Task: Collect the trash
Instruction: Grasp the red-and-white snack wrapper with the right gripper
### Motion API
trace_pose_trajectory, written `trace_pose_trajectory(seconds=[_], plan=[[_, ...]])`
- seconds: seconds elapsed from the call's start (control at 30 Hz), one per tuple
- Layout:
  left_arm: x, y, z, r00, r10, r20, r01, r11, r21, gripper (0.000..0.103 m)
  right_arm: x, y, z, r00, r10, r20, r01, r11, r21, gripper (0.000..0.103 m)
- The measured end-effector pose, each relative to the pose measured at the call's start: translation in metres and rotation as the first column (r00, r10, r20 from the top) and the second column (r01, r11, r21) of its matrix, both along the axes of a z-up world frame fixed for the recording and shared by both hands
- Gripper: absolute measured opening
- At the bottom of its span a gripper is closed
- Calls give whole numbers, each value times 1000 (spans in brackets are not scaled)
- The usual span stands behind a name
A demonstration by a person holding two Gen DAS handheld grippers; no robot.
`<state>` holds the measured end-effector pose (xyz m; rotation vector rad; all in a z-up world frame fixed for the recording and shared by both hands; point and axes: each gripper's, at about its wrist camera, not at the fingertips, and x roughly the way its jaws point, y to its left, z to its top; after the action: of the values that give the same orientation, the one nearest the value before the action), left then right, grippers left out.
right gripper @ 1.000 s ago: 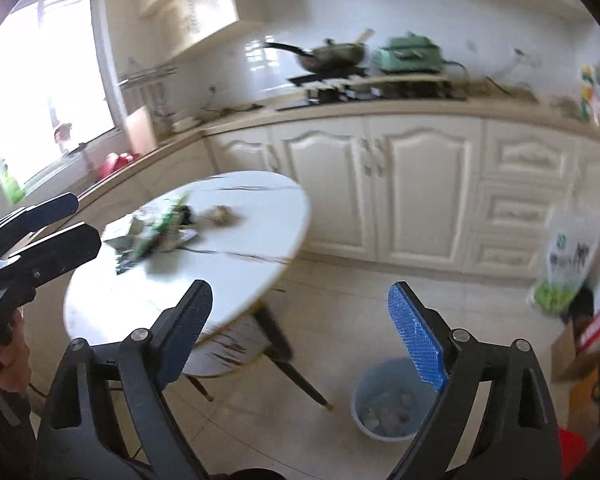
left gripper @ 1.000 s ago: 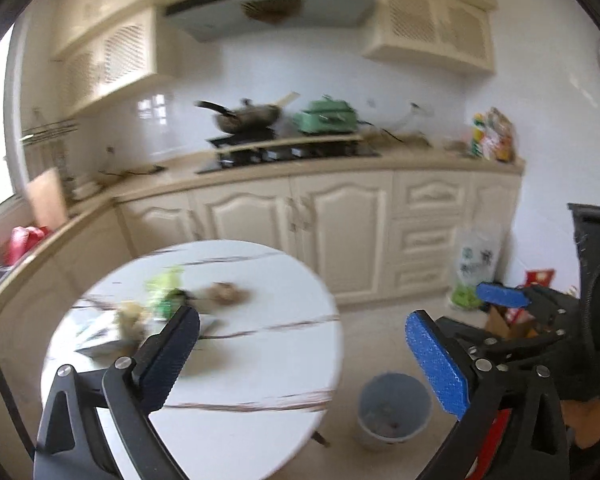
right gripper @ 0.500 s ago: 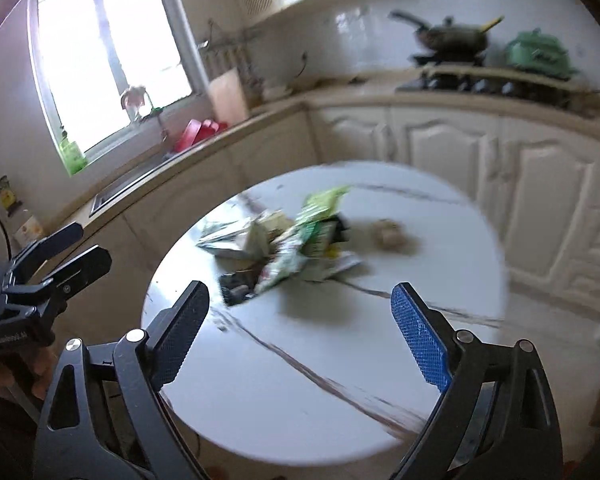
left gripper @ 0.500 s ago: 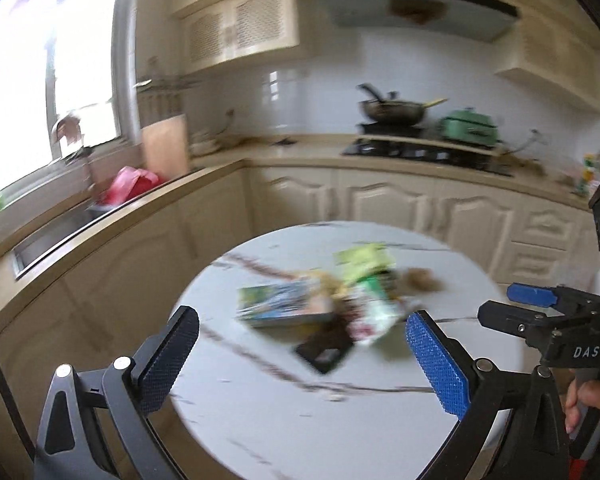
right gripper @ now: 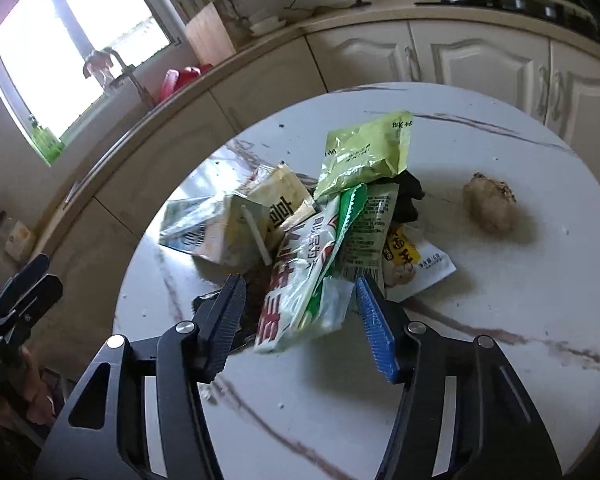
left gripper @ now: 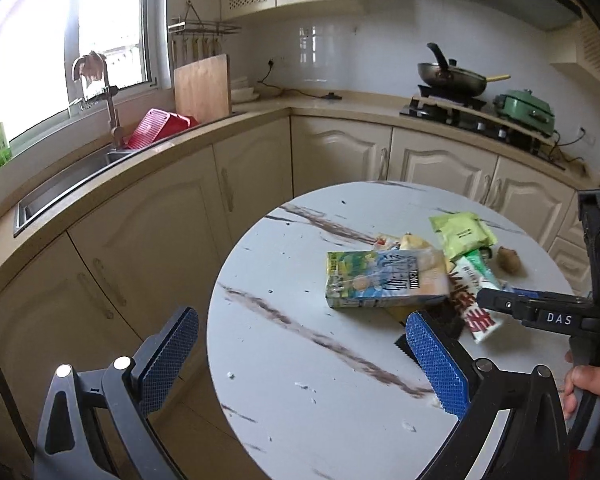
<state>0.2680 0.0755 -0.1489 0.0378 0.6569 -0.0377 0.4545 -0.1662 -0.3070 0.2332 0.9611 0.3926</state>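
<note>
A pile of trash lies on the round white marble table (left gripper: 308, 364): a drink carton (left gripper: 384, 279), a light green pouch (left gripper: 462, 234), a red, white and green wrapper (left gripper: 474, 300) and a brown lump (left gripper: 509, 260). My left gripper (left gripper: 300, 358) is open and empty at the table's near left edge. My right gripper (right gripper: 300, 316) is open, its jaws either side of the near end of the red, white and green wrapper (right gripper: 300, 280), not closed on it. The carton (right gripper: 216, 232), green pouch (right gripper: 368, 152) and lump (right gripper: 489, 208) lie beyond it.
A yellow and white packet (right gripper: 416, 264) and a black item (right gripper: 408, 196) lie in the pile. Cream cabinets and a counter (left gripper: 148, 160) with a sink, red rack (left gripper: 156, 128) and cutting board curve behind the table. A stove with a wok (left gripper: 452, 76) stands at the back right.
Both grippers have swung left from the floor and bin toward the table and moved closer. The right gripper has come down onto the pile and now brackets the red wrapper.
</note>
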Motion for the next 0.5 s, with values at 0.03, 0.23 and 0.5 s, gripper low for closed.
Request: trace_pose_trajectory(seconds=[0.03,0.23,0.5], plan=[[7,-2,-1,1000,1,-7,-1,1000,-9,102,2,-1,-2,1000,-5,-5,5,1000,-5,56],[92,-1,-13,996,-49,-70,40,992,-124,102,-4,1,-1,996,81,48,-81,997,-14,20],[146,-25,-19,988,26,-155,-54,983,-177,102,-40,-30,14,991,62,120,-51,994,-94,20]])
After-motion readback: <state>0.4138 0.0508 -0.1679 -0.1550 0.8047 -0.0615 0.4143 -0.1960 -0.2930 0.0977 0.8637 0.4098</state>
